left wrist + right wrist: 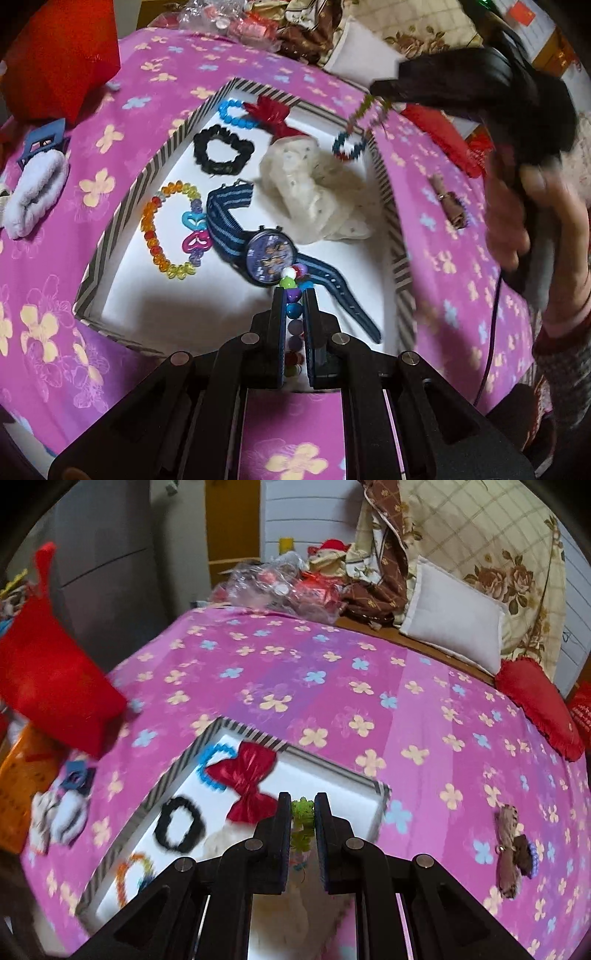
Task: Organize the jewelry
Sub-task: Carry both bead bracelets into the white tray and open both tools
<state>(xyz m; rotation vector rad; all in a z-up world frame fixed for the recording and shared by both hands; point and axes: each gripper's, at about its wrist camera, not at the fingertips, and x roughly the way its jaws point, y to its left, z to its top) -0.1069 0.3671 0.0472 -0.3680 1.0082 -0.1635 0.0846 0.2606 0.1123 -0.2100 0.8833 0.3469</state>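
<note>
A striped-rim box (110, 232) with a white floor lies on the pink flowered bedspread. In it lie a blue-strapped watch (271, 254), a rainbow bead bracelet (157, 236), a black scrunchie (221, 153), a white lace scrunchie (314, 199), a red bow (271, 112) and a blue bead bracelet (231, 112). My left gripper (294, 291) hangs over the box's near part, shut on a string of multicoloured beads (291, 282). My right gripper (302, 797) is shut on a green bead strand (303, 814). In the left wrist view that strand (364, 107) dangles over the box's far right corner with a blue, red and white bead ring (349, 146) on its end.
A white fluffy band (35, 192) and a blue hair claw (40, 142) lie left of the box. A brown bow clip (511, 853) lies to its right. A red cushion (55, 686), a red frilled pillow (539, 709) and a white pillow (454, 627) border the bedspread.
</note>
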